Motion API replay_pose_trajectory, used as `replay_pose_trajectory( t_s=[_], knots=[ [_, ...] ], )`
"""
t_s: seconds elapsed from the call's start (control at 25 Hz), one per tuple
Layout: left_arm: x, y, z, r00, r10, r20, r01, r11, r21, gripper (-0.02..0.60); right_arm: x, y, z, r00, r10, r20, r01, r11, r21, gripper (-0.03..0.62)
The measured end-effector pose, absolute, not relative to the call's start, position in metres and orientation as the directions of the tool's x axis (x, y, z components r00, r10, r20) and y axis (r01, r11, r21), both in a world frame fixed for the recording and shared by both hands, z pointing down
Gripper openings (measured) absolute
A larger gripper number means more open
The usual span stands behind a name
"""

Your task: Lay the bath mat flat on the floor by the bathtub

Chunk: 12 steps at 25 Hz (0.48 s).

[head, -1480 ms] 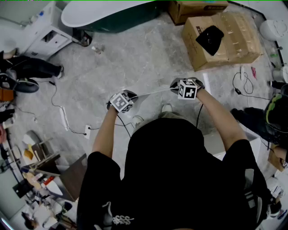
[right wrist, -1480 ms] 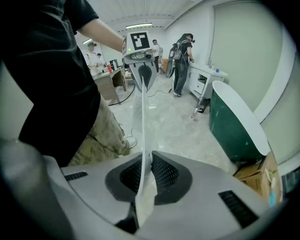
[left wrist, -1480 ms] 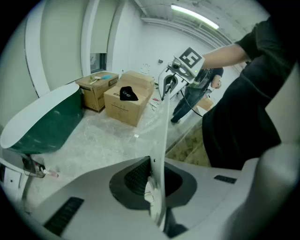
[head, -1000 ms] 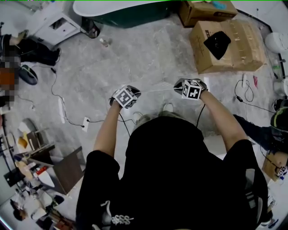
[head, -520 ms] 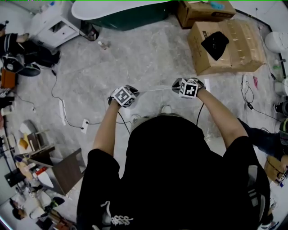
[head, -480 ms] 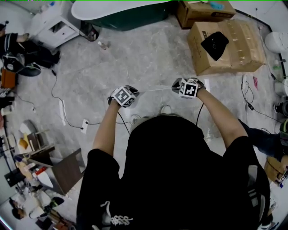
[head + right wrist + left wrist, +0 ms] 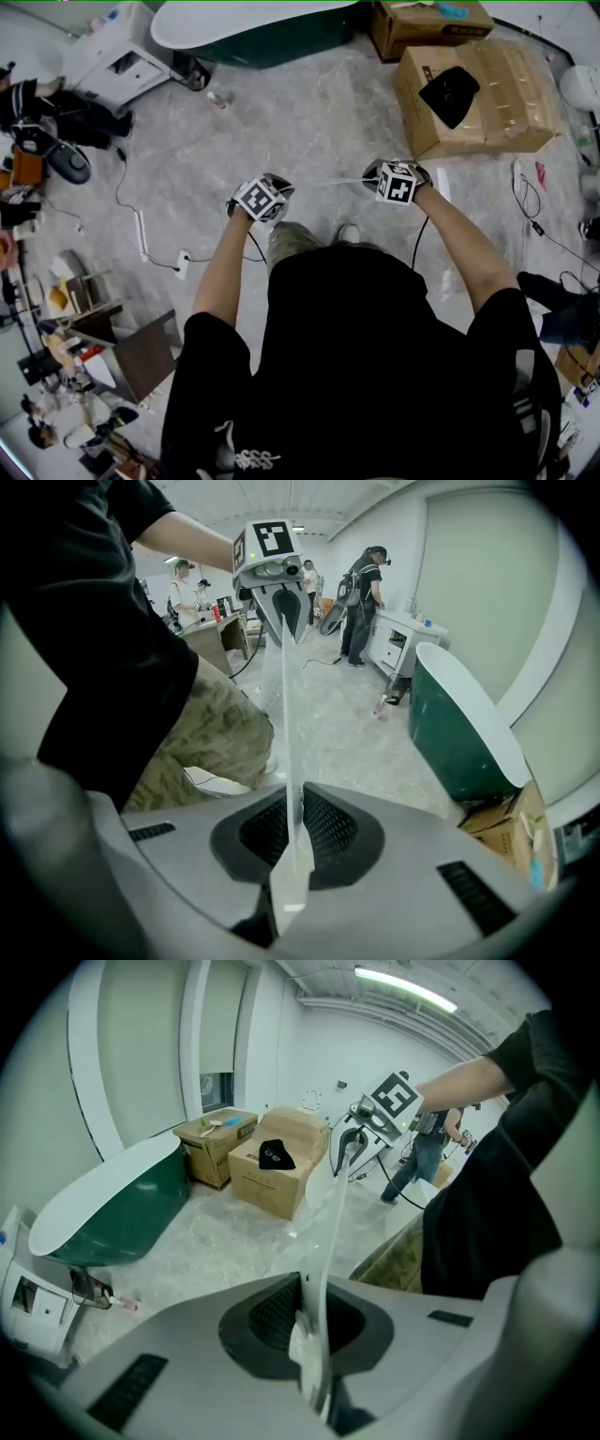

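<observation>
One mat [image 7: 325, 1241] — one bathtub [image 7: 246, 21] — two boxes [image 7: 424, 26] [image 7: 502, 98]

Setting: a staged bathroom inside a test lab or workshop, not a home. Evidence: freestanding green bathtub [image 7: 253, 23] and white cabinet [image 7: 117, 61] on a marble-look floor [image 7: 309, 122], beside taped cardboard boxes [image 7: 487, 94], a loose power strip [image 7: 142, 234], and other people [image 7: 361, 602] standing about.

The bathtub [image 7: 253, 28] stands along the floor's [image 7: 281, 122] far edge, with a cabinet [image 7: 117, 61] at its left end. Boxes [image 7: 473, 89] fill the far right corner, and a small item [image 7: 448, 94] lies on the nearer one. Over the floor's middle, the mat [image 7: 328, 184] stretches between the left gripper [image 7: 258, 200] and the right gripper [image 7: 394, 183].
</observation>
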<state>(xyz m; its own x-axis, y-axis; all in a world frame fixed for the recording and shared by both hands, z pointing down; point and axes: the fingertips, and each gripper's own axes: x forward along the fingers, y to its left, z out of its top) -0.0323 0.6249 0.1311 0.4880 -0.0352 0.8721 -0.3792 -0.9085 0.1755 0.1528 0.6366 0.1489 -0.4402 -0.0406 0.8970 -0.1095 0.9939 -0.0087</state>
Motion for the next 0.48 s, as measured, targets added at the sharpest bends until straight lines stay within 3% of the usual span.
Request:
replay_pose_trajectory(
  t_s=[0.48],
  knots=[
    [-0.032,0.572,0.099,0.479,-0.096,0.873,-0.317,-0.946,0.069,0.026,0.15,0.586,0.128,-0.439,-0.16,0.884,-0.146,0.984,0.106,0.031]
  ],
)
